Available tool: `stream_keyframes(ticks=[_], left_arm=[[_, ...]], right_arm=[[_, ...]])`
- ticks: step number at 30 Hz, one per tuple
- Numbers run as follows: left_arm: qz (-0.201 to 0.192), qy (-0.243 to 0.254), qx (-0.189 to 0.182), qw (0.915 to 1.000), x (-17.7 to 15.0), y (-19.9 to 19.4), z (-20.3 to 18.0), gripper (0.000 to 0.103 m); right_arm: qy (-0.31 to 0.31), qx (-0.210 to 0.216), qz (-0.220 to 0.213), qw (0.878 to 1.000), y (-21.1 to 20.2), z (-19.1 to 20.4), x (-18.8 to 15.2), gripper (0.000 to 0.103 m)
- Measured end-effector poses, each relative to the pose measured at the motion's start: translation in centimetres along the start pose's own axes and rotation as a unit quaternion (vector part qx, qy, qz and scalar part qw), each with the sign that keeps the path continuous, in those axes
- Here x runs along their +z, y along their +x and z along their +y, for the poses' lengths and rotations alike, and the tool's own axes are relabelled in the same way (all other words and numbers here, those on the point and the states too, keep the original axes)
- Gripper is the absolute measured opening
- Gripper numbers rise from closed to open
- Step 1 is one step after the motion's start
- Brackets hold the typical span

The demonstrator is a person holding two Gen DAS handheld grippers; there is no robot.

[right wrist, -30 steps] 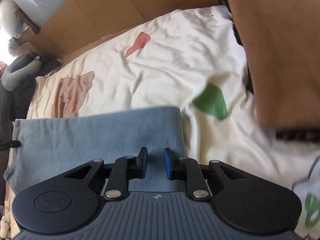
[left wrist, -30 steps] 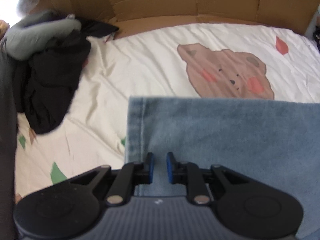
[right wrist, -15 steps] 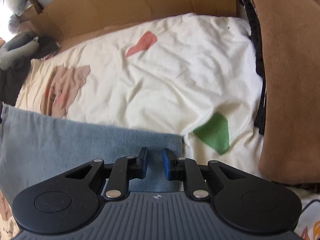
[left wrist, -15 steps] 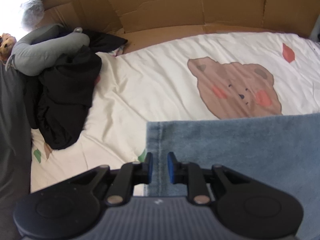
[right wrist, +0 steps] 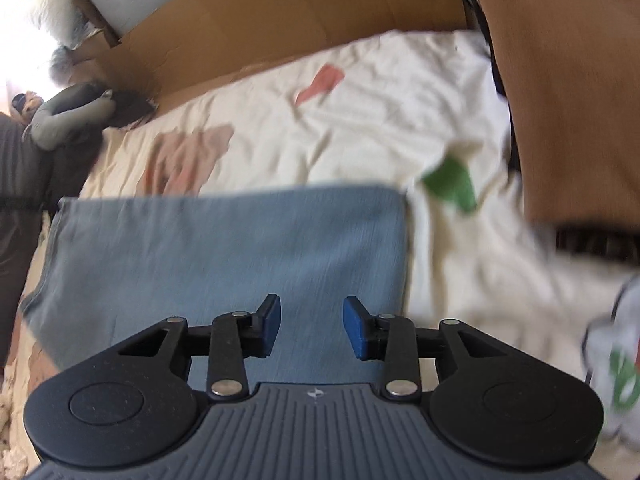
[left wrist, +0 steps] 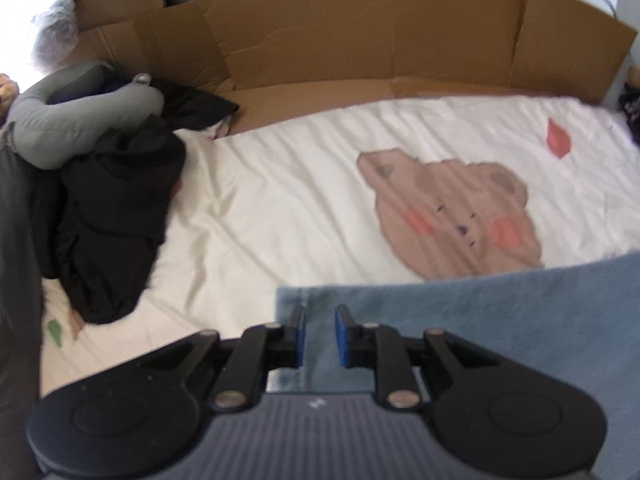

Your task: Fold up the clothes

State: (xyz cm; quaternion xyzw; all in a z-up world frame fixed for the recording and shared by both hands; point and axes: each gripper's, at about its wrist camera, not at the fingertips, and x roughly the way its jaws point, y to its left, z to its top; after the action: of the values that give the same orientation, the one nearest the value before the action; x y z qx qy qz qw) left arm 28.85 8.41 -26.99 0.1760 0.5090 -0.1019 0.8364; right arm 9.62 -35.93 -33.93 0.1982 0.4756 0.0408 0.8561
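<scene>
A light blue denim-like garment (left wrist: 480, 300) lies across the cream bed sheet (left wrist: 280, 200), which carries a bear print. In the left wrist view my left gripper (left wrist: 320, 336) sits at the garment's left hemmed corner, its blue pads close together with the cloth between them. In the right wrist view the same garment (right wrist: 240, 248) spreads flat ahead as a folded rectangle. My right gripper (right wrist: 310, 328) hovers over its near right part, jaws wide apart and nothing pinched between them.
A pile of black clothes (left wrist: 108, 220) and a grey neck pillow (left wrist: 80, 120) lie at the left. Cardboard (left wrist: 360, 40) lines the far side of the bed. A brown blanket (right wrist: 568, 100) rises at the right, with a white, green-printed item (right wrist: 616, 360) beside it.
My right gripper has opened and let go of the blue garment, which now lies flat. The left gripper has kept its narrow gap on the corner while the view shifted slightly.
</scene>
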Motion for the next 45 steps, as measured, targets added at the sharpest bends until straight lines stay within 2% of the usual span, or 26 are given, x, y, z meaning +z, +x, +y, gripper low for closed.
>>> stream_keyframes(ticks=[9, 19, 23, 26, 31, 33, 38, 45], left_arm=[[0.004, -0.014, -0.018, 0.9997, 0.3, 1.4, 0.7, 0.017], [-0.002, -0.038, -0.050, 0.9980, -0.9, 0.6, 1.4, 0.017], [-0.001, -0.045, -0.062, 0.9971, -1.5, 0.4, 1.6, 0.017], [0.020, -0.038, -0.057, 0.9975, -2.2, 1.6, 1.5, 0.016], [0.027, -0.033, -0.049, 0.9979, -2.7, 2.9, 1.4, 0.016], [0.027, -0.016, -0.044, 0.9986, -3.1, 3.4, 0.9, 0.016], [0.024, -0.026, -0.050, 0.9981, -3.9, 4.6, 1.2, 0.017], [0.015, -0.018, -0.037, 0.9990, -4.3, 4.3, 0.5, 0.016]], right_arm=[[0.026, 0.000, 0.010, 1.000, -1.2, 0.5, -4.1, 0.050], [0.006, -0.010, 0.022, 1.000, -1.3, 1.1, -4.5, 0.054], [-0.005, -0.014, 0.023, 1.000, -1.2, 1.6, -4.7, 0.061], [-0.017, -0.018, 0.026, 0.999, -1.0, 1.9, -4.7, 0.063], [-0.026, -0.023, 0.032, 0.999, -0.9, 2.1, -4.7, 0.063], [-0.027, -0.024, 0.033, 0.999, -0.9, 2.2, -4.7, 0.064], [-0.039, -0.027, 0.040, 0.998, -0.7, 2.6, -5.0, 0.067], [-0.069, -0.036, 0.057, 0.995, -0.2, 3.7, -5.1, 0.074]])
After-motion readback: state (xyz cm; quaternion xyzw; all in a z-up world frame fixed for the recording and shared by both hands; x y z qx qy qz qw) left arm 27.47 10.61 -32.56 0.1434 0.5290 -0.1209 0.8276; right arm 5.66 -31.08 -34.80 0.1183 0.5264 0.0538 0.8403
